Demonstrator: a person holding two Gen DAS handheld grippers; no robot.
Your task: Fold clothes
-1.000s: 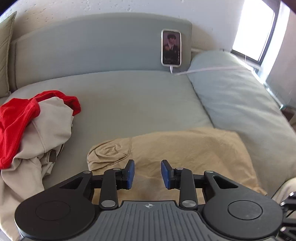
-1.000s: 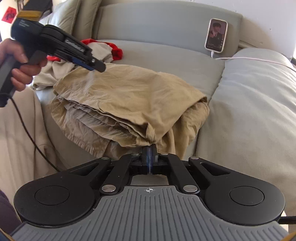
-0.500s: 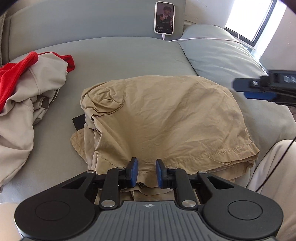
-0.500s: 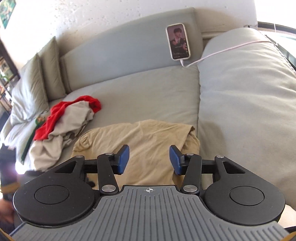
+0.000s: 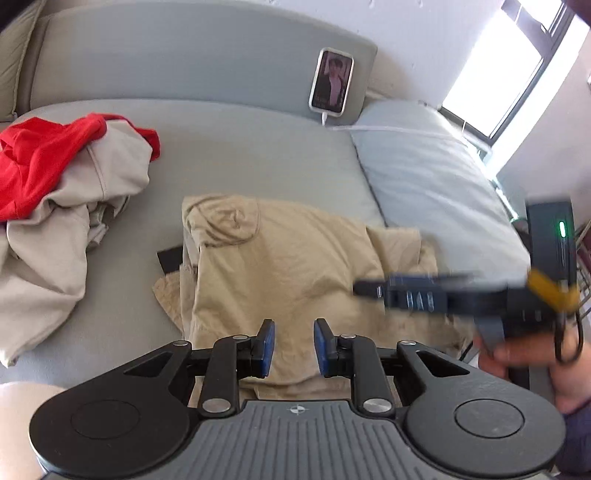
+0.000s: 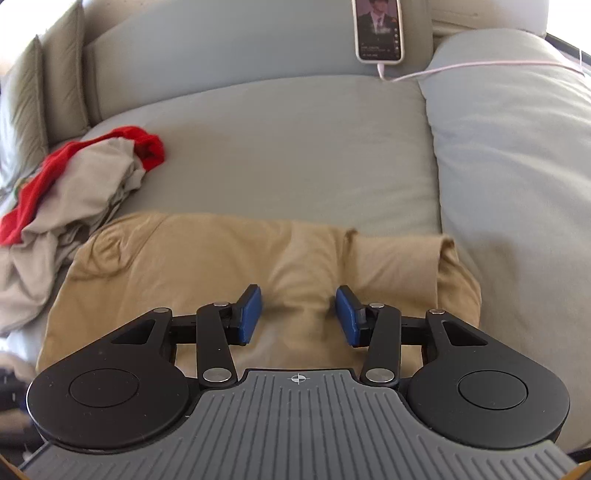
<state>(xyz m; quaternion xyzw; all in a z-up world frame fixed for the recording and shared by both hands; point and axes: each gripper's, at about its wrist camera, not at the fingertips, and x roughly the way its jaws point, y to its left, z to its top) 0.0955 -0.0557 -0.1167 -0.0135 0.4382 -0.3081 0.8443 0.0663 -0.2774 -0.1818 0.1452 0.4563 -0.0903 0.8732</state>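
The folded tan garment (image 6: 207, 266) is seen at six o'clock on the grey sofa (image 6: 295, 147). No pressing is seen — the left gripper (image 5: 293, 347) is opening narrowly, the right gripper (image 6: 298, 315) closing from moderate width. No legible writing is found on the phone (image 6: 378, 29) at twelve o'clock.

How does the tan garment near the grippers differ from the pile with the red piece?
The tan garment lies folded flat in layers; the pile is crumpled and unfolded. The tan garment is one colour; the pile mixes red with beige. The tan garment lies beneath the grippers; the pile sits off to the left. Both rest on the sofa.
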